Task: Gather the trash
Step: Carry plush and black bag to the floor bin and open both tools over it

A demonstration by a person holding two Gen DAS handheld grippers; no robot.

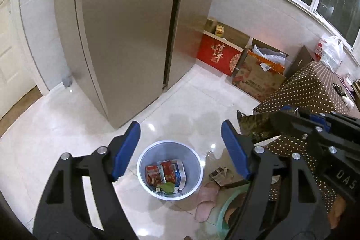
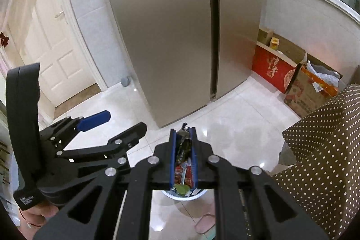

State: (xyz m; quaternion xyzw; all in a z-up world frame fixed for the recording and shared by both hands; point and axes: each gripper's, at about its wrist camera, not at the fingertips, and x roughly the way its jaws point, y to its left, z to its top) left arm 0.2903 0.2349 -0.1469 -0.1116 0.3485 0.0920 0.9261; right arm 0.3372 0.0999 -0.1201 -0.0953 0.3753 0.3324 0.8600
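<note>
A white trash bin [image 1: 144, 156] stands on the tiled floor below both grippers, holding red and white cartons [image 1: 166, 172] and a green scrap [image 1: 167, 188]. My left gripper [image 1: 180, 145] is open and empty, its blue pads spread above the bin. My right gripper [image 2: 183, 145] is shut on a dark crumpled wrapper [image 2: 184, 147], held over the bin [image 2: 198, 195]. The wrapper also shows in the left wrist view [image 1: 256, 125], at the tip of the right gripper. The left gripper appears in the right wrist view [image 2: 112, 123], to the left.
A tall steel fridge [image 1: 126, 26] stands just behind the bin. A table with a brown dotted cloth [image 1: 310, 87] is at the right. Cardboard boxes [image 1: 254, 78] and a red box [image 1: 218, 55] line the wall. A pink slipper [image 1: 205, 201] lies beside the bin.
</note>
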